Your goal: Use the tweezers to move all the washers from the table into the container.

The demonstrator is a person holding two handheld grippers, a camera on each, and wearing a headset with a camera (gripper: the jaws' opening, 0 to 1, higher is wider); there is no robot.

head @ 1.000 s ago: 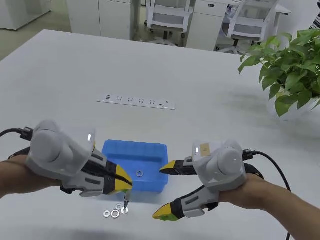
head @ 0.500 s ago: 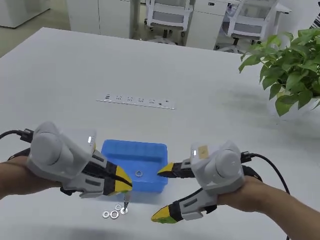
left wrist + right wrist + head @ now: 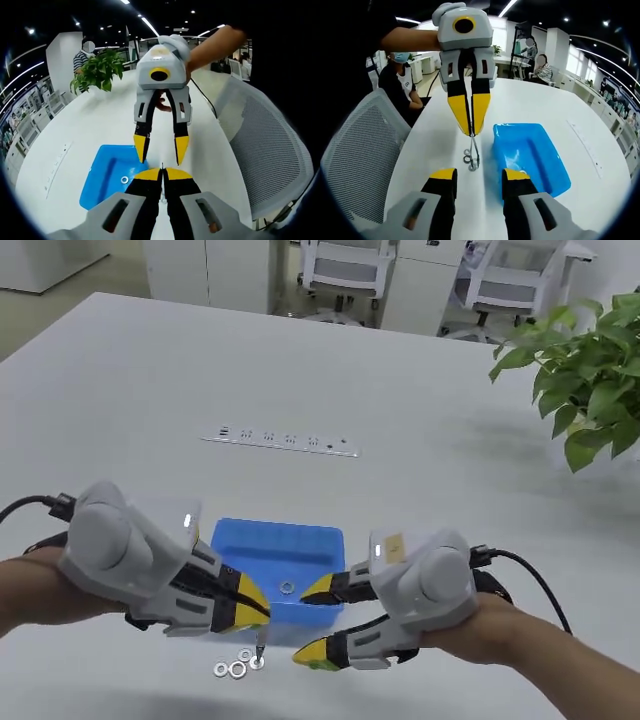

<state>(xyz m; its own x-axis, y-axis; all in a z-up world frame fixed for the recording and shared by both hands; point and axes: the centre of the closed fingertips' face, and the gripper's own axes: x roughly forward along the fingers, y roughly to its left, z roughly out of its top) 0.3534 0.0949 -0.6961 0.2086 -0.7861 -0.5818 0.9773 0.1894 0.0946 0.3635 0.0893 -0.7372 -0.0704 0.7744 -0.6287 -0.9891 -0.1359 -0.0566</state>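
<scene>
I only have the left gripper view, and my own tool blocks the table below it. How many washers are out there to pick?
Observer: Three washers lie in a row on the table, just outside the blue container, on its side nearest you.
Operator: Where are my tweezers' tips relative to them?
Observer: In the right gripper view the tweezers hang down from the left tool, tips at the washer at the row's end; gripped or not, I cannot tell.

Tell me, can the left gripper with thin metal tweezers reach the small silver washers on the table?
Probably yes: the left gripper holds thin metal tweezers right by the silver washers, nothing between; the right gripper stands aside.
</scene>
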